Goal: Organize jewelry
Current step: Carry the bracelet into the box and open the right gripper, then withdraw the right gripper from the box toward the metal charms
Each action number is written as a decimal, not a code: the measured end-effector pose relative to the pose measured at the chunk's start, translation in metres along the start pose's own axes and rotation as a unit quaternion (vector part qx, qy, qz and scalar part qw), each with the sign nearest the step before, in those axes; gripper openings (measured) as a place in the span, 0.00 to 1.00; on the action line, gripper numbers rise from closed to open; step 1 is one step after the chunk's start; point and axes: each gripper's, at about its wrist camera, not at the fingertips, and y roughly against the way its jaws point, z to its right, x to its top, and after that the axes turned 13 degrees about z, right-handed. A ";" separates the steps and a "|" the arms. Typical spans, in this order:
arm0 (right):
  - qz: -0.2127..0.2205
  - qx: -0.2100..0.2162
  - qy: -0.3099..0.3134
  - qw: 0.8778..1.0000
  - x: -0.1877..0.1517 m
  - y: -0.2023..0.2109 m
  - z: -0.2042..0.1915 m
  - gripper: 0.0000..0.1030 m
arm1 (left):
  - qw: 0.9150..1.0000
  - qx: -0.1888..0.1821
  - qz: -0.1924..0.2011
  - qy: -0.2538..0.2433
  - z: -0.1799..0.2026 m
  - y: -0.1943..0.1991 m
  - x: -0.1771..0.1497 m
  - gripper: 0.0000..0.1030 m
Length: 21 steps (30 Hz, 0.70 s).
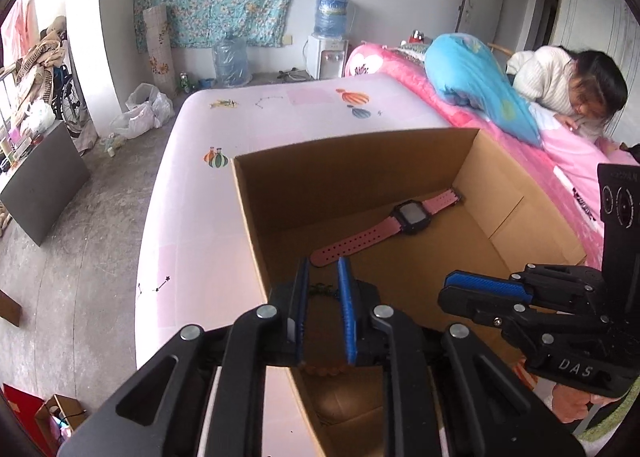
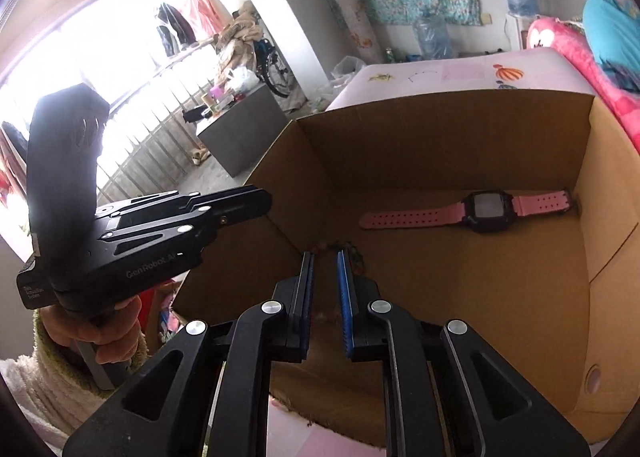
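An open cardboard box (image 1: 256,225) (image 2: 612,193) stands on a pink bed. A pink-strapped watch with a black face (image 1: 410,215) (image 2: 486,211) lies flat on the box floor toward the far right corner. A beaded bracelet (image 1: 322,289) (image 2: 354,253) lies on the box floor by the gripper tips, partly hidden. My left gripper (image 1: 324,265) hovers over the box's near left wall, its jaws a narrow gap apart and empty; it shows from the side in the right wrist view (image 2: 256,197). My right gripper (image 2: 325,257) is inside the box, narrowly open and empty; it also shows in the left wrist view (image 1: 452,289).
The pink bed sheet (image 1: 208,217) extends left of the box and beyond it. A blue pillow (image 1: 476,77) and a person leaning on the bed (image 1: 568,85) are at the right. A dark cabinet (image 1: 40,185), bags and a water dispenser (image 1: 328,45) stand on the floor.
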 end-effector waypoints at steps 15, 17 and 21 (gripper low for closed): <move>0.017 0.011 -0.048 0.999 -0.061 0.085 0.007 0.27 | 0.991 -0.128 0.028 -0.007 0.052 0.075 -0.070 0.25; 0.002 -0.014 -0.054 0.998 -0.062 0.070 0.011 0.26 | 0.993 -0.121 0.004 -0.007 0.058 0.061 -0.081 0.25; 0.013 -0.026 -0.079 0.996 -0.053 0.056 0.020 0.27 | 0.996 -0.091 -0.006 0.000 0.053 0.043 -0.084 0.24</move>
